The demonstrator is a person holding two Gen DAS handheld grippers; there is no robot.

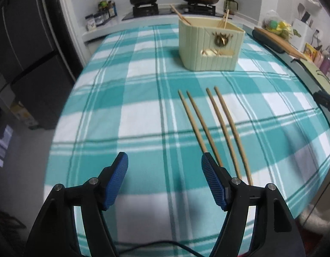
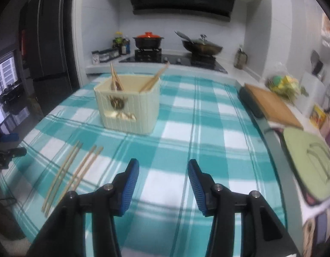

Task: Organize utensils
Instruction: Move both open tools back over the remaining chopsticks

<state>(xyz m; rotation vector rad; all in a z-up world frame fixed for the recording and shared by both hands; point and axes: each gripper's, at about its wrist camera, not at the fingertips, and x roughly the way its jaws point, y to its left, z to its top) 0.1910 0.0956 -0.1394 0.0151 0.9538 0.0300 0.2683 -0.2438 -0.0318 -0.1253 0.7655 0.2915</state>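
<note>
Both the left gripper and right gripper hover empty, jaws apart, so the next pickup looks pending: four chopsticks lie on the cloth near the holder, needing a pinch

Dim, bluish indoor light; fisheye-bent edges, dark vignetted corners, slight blur.

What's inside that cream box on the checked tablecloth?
The cream box holds wooden chopsticks leaning against its corners, their upper ends poking above the rim. A front cutout shows pale shapes low down, unclear what. The walls hide the rest of the inside.
</note>
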